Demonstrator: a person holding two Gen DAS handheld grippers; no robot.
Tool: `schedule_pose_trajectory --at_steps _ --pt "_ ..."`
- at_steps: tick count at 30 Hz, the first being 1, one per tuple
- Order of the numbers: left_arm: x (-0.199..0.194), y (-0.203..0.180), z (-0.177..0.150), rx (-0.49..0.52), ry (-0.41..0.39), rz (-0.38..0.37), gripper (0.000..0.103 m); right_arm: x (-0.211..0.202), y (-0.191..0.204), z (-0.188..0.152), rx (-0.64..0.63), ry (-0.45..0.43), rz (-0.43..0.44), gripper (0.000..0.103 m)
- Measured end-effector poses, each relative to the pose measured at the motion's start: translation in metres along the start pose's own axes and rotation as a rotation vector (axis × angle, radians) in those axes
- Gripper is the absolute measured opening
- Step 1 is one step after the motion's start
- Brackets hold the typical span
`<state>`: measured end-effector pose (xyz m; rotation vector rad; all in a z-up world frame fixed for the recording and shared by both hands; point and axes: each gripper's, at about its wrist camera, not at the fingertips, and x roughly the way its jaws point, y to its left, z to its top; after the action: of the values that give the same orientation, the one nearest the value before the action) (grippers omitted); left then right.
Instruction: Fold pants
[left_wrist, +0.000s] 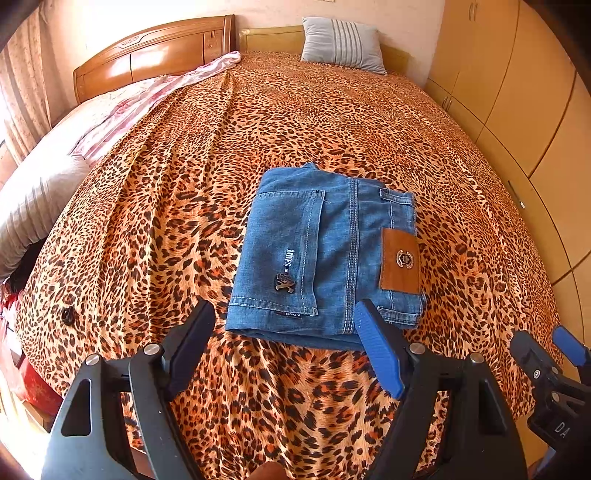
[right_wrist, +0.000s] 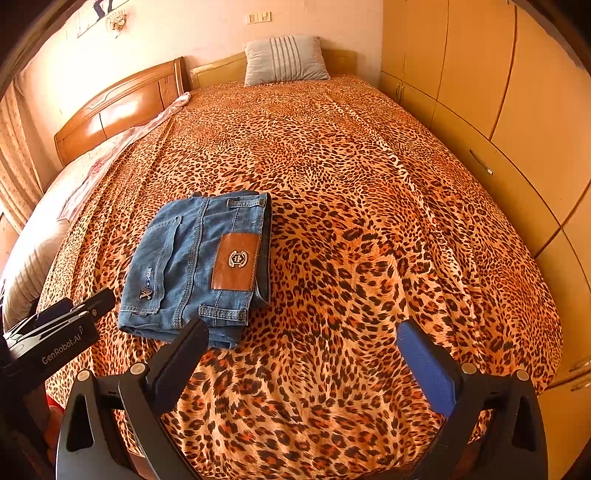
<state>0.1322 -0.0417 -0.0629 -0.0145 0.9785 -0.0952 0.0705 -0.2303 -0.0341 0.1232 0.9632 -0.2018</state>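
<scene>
On the leopard-print bed (left_wrist: 295, 122) the pants (left_wrist: 325, 254) lie folded into a compact denim stack, just beyond both claws. Left claw (left_wrist: 284, 345) and right claw (right_wrist: 303, 354) gape apart, holding nothing. Denim looks heavy, limp, grippy; I'd pinch the thick folded edge through all layers.
</scene>
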Motion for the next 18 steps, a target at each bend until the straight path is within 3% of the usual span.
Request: schedule_pose_trajectory --at_steps 18 --pt "-0.009 -0.019 -0.01 0.046 0.008 -0.004 0.078 0.005 -0.012 -0.009 0.025 0.063 0.01 0.103"
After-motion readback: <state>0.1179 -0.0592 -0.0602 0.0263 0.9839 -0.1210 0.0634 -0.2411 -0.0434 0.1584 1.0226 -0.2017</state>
